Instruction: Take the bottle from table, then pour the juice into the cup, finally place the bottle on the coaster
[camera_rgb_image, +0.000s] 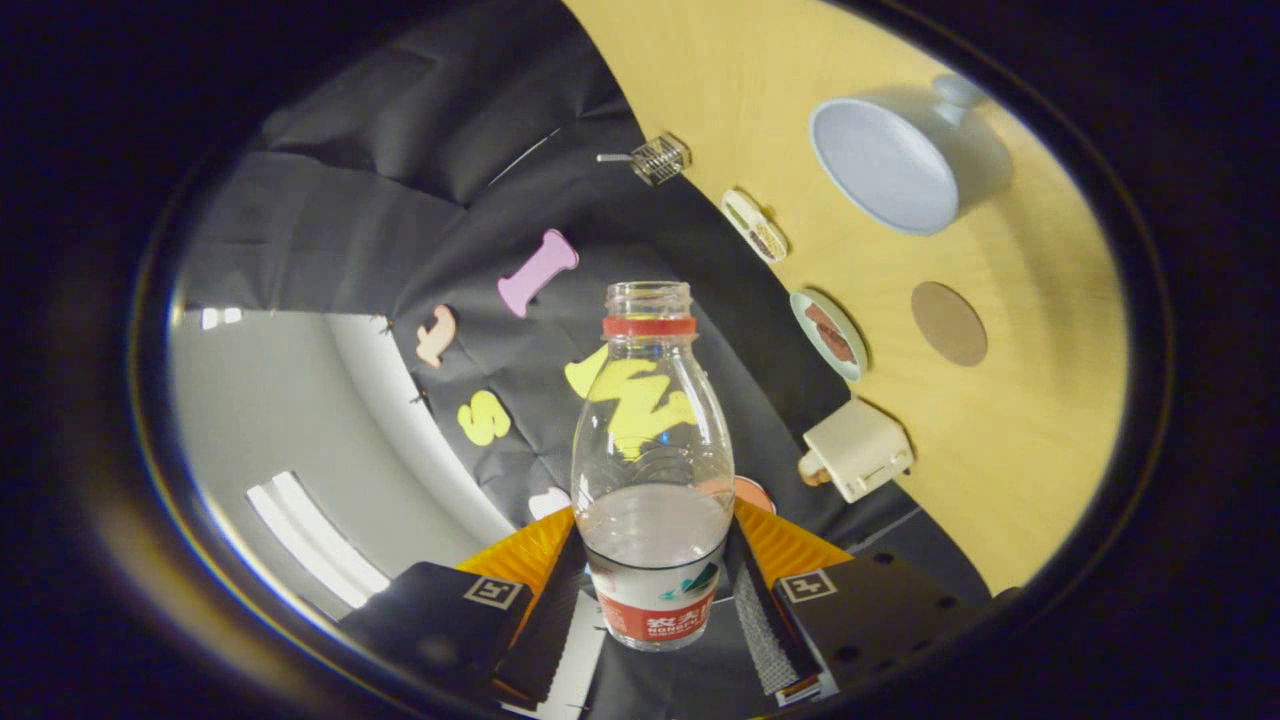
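Jaws clamp bottle (652, 470) low, cap off, view rolled. Tip mouth right twd cup (884, 165) slowly; coaster (948, 323) comes after.

Tongs (655, 600) rolled sideways relative to the tabletop (1000, 420), two fingers (545, 620) spread to either side of the bottle (652, 470), both pressing its lower body, holding it lifted off the tabletop
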